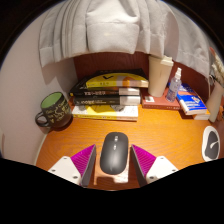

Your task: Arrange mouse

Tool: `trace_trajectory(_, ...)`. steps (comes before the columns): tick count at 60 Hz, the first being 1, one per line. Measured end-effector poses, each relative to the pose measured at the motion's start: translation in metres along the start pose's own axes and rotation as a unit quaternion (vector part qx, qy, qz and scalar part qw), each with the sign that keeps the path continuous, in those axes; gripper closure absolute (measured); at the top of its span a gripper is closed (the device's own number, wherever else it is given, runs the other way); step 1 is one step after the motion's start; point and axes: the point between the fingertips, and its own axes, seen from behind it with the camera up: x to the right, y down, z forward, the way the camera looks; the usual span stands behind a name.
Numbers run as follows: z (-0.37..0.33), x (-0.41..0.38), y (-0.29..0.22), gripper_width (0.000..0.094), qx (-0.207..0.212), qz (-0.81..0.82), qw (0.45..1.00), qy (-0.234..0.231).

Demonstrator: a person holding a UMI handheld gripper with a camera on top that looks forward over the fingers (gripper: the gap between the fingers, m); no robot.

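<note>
A dark grey computer mouse [114, 153] lies on the wooden desk [150, 130], its length pointing away from me. It stands between my two fingers, with the magenta pads [82, 160] close along its left and right sides and a thin gap showing at each side. A small pale patch shows on the desk just under the mouse's near end. My gripper [113, 157] is open around the mouse.
A green mug [50, 108] stands at the desk's left. A stack of books [108, 92] lies at the back, with a wooden box [160, 72], a white bottle [176, 82] and a blue book [192, 103] to the right. A white object [211, 142] lies far right. Clothes [110, 30] hang above.
</note>
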Motion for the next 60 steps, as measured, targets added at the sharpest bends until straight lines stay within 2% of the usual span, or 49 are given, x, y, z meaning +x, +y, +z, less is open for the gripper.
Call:
trace_trajectory(3, -0.006, 0.012, -0.008, 0.0416, -0.011, -0.009, 1.0, 0.008)
trace_trajectory(4, -0.009, 0.016, -0.012, 0.042, -0.011, -0.012, 1.0, 0.009)
trace_trajectory(5, 0.0, 0.002, 0.01, 0.0448, -0.014, -0.011, 1.0, 0.01)
trace_trajectory(6, -0.003, 0.011, -0.004, 0.0458, -0.015, -0.015, 1.0, 0.008)
trace_trajectory(12, -0.017, 0.026, -0.018, 0.0525, -0.02, 0.015, 1.0, 0.01)
trace_trajectory(18, -0.015, 0.028, -0.01, 0.0578, -0.024, 0.009, 1.0, 0.002)
trace_trajectory(25, -0.015, 0.032, -0.018, 0.058, -0.032, -0.015, 0.999, -0.021)
trace_trajectory(29, -0.041, 0.046, -0.023, 0.0579, -0.021, -0.03, 0.999, -0.032)
trace_trajectory(30, -0.05, 0.053, -0.028, 0.0614, -0.016, -0.03, 0.999, -0.031)
trace_trajectory(31, -0.059, 0.06, -0.035, 0.0579, -0.008, -0.032, 0.999, -0.032)
trace_trajectory(35, -0.097, 0.09, -0.066, 0.0575, 0.02, -0.025, 0.999, -0.039)
trace_trajectory(36, -0.078, 0.085, -0.07, 0.0574, 0.023, -0.027, 0.998, -0.047)
trace_trajectory(39, -0.106, 0.113, -0.095, 0.0574, 0.05, -0.025, 0.997, -0.048)
trace_trajectory(50, -0.189, 0.246, -0.167, 0.0578, 0.123, -0.048, 0.991, 0.008)
trace_trajectory(60, -0.236, 0.37, -0.162, 0.058, 0.138, -0.053, 0.986, 0.075)
